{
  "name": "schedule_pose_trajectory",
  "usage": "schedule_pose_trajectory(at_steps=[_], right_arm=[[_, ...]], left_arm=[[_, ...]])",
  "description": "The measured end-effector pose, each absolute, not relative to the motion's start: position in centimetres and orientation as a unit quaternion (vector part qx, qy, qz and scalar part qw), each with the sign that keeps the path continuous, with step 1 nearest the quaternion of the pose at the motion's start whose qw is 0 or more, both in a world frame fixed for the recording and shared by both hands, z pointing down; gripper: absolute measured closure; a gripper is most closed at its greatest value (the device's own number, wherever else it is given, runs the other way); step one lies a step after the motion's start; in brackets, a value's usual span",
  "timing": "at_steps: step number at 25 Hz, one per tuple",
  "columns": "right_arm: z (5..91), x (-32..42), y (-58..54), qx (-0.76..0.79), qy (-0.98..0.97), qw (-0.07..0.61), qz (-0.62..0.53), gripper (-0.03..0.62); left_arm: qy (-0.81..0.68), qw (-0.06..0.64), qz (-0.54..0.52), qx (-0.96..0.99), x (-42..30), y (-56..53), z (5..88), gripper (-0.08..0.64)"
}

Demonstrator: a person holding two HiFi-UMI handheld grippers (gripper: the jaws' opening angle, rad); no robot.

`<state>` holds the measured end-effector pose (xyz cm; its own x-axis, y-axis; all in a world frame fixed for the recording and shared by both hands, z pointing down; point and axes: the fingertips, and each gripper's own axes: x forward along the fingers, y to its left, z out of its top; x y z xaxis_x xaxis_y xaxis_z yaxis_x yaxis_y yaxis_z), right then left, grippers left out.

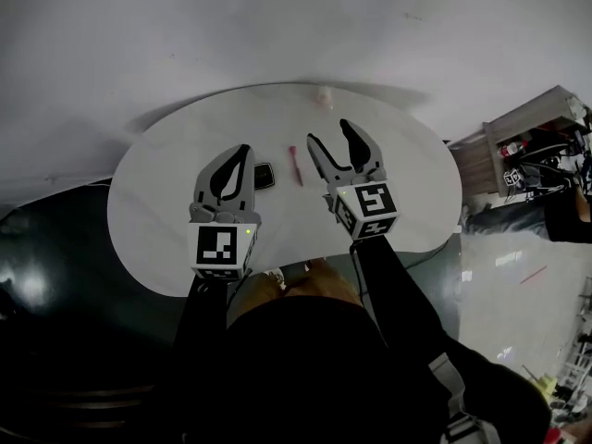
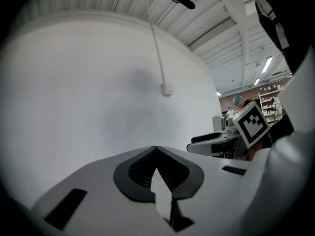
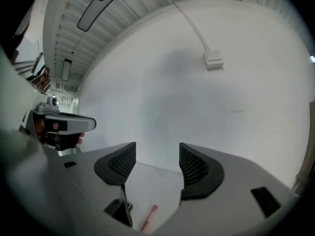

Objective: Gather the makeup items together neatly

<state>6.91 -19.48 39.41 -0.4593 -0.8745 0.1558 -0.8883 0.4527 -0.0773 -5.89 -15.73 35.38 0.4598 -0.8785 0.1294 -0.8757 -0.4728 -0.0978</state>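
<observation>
Red pencil (image 1: 296, 166), black compact (image 1: 264, 176), between left tool (image 1: 243, 152) and right tool (image 1: 329, 132)

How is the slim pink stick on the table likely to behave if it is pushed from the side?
The pink stick looks thin and round, lying flat on the smooth table, so a sideways push would probably roll it. It seems stiff and light, so it should lift without bending. Being narrow, it may pivot in a grip.

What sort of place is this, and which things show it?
Probably a workshop or lab hall: a round white table by a bare wall, a ribbed ceiling with strip lights, and cluttered shelves.
</observation>
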Motion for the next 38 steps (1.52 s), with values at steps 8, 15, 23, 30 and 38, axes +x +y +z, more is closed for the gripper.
schedule_pose_trajectory(at_steps=[8,15,23,30,38], right_arm=[[45.8,10.4,-28.0,0.510,-0.847,0.093,0.115,0.304],[52.1,12.4,-33.1,0.511,-0.834,0.115,0.173,0.304],[58.1,12.1,-37.2,0.510,-0.820,0.152,0.210,0.304],[62.8,12.5,-39.1,0.514,-0.799,0.189,0.247,0.304],[65.0,12.6,-39.2,0.505,-0.792,0.241,0.243,0.422]], left_arm=[[0.560,-0.001,-0.083,-0.824,-3.8,-20.6,36.3,0.546],[0.593,-0.010,-0.096,-0.800,-2.9,-22.4,37.8,0.546],[0.613,-0.040,-0.115,-0.781,-3.6,-22.6,40.0,0.546],[0.632,-0.054,-0.140,-0.760,-5.2,-21.5,41.3,0.546],[0.644,-0.056,-0.153,-0.748,-6.6,-20.8,41.9,0.546]])
